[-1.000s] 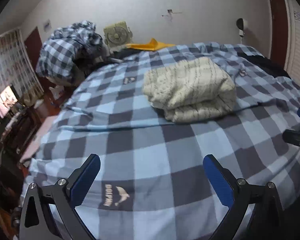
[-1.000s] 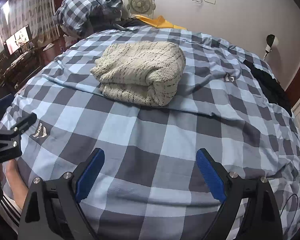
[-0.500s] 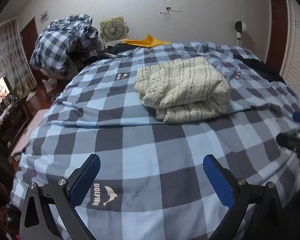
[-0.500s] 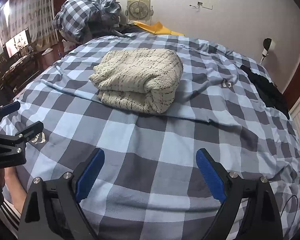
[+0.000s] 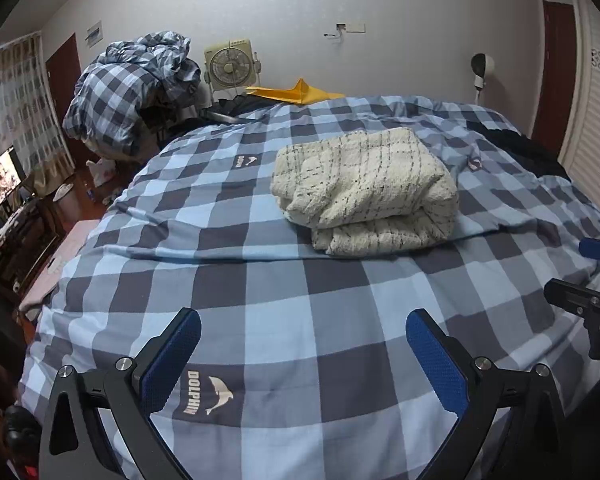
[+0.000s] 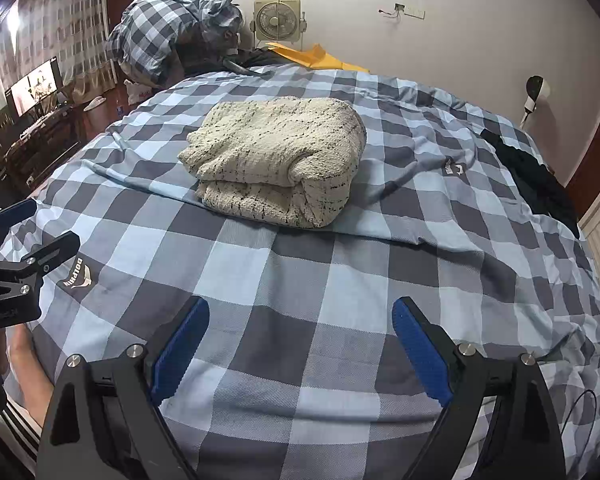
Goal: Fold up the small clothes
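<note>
- Lying near the middle of the bed (image 5: 260,280), on the blue and grey checked cover, the cream knitted garment (image 5: 364,188) is already doubled into a thick bundle — rounded fold toward the right, loose layered edges toward the left and front
- Thick, soft knit by the look of it: probably light, floppy and not slippery, likely to sag and come undone if lifted by one layer only
- Best hold, as a judgement: pinch through all layers at the open front edge, or at the two near corners with one gripper each, so that the stack stays together
- Left gripper (image 5: 300,344) hovers low over the cover with jaws spread wide and nothing between them; right gripper (image 6: 300,332) likewise, spread and empty — both well short of the garment
- Plenty of bare cover lies between jaws and bundle, and to either side of it
- Limits: a dark garment (image 6: 536,176) near the bed's right edge, a heap of checked bedding (image 5: 132,88) and a fan (image 5: 230,66) beyond the far left corner; the cover's ridge just before the bundle could catch a sliding jaw
</note>
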The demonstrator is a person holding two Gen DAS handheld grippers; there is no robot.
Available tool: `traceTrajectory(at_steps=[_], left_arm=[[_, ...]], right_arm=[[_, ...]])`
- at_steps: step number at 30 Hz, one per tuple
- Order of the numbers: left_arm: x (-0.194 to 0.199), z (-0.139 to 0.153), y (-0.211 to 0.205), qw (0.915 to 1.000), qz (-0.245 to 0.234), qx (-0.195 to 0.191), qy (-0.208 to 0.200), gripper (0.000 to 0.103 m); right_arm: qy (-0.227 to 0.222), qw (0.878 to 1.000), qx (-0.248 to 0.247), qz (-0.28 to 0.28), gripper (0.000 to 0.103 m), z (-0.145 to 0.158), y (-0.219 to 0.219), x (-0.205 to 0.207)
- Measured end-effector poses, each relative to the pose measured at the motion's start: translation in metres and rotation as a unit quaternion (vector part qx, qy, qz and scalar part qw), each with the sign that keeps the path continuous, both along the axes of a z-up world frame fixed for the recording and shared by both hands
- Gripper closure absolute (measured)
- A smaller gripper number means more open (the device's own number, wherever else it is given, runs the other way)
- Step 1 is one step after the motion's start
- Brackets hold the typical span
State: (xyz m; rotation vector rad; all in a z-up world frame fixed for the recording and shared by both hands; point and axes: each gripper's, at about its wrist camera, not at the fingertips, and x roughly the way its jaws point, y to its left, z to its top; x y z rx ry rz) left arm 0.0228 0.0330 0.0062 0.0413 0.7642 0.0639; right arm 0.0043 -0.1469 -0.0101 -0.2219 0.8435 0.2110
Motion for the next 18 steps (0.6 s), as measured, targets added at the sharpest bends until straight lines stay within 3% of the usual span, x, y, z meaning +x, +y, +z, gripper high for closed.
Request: traceTrajectory(at_steps=[18], left_arm=[[-0.0001,0.0014,-0.0028,1.0000,-0.001,0.000,-0.002,0.000]], right_arm=[[0.001,1.000,0.000,-0.002,0.012,-0.0007,0.0015,-0.0022]])
